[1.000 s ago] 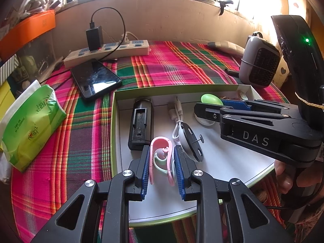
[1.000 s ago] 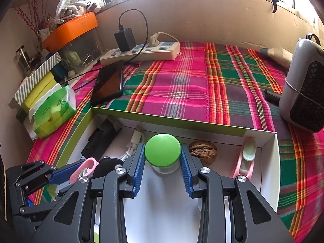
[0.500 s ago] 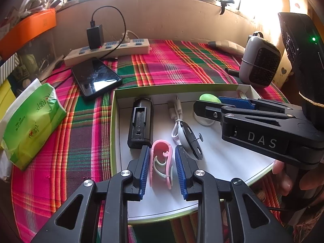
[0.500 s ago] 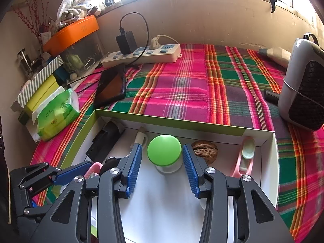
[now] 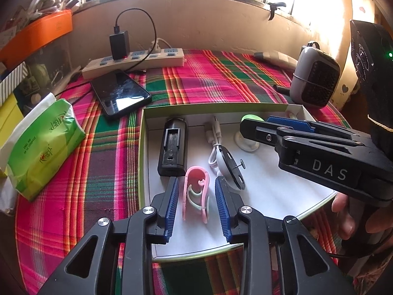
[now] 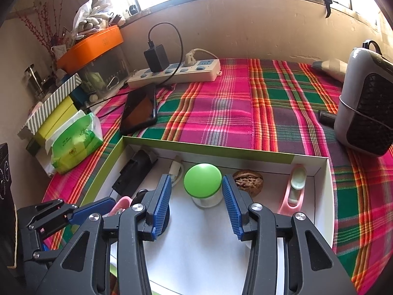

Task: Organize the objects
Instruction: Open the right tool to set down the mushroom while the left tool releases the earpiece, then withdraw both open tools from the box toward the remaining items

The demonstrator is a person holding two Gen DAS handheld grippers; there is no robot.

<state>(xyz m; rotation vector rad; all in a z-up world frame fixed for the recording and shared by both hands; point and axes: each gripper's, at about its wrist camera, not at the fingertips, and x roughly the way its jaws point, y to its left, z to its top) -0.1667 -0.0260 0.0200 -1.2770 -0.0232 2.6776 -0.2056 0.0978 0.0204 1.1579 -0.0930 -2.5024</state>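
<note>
A white box with a green rim (image 5: 142,162) lies on the plaid cloth. Inside it a pink clip (image 5: 196,194) lies flat between the blue pads of my left gripper (image 5: 195,184). The jaws are opening and the pads (image 5: 172,199) stand clear of the clip on both sides. In the right wrist view a small jar with a green lid (image 6: 202,179) stands between the pads of my right gripper (image 6: 196,182), which is open, with a gap on the left side. From the left wrist view that right gripper (image 5: 255,123) reaches in from the right over the jar.
The box also holds a black battery case (image 5: 173,147), a white cable (image 5: 213,137), a black disc (image 5: 232,167), a walnut (image 6: 248,183) and a second pink clip (image 6: 294,189). A phone (image 5: 120,93), power strip (image 5: 137,59), tissue pack (image 5: 41,142) and grey heater (image 5: 314,83) surround it.
Both grippers have widened. The left pads, which pressed on the pink clip, have let it go. The right pads have drawn away from the green lid.
</note>
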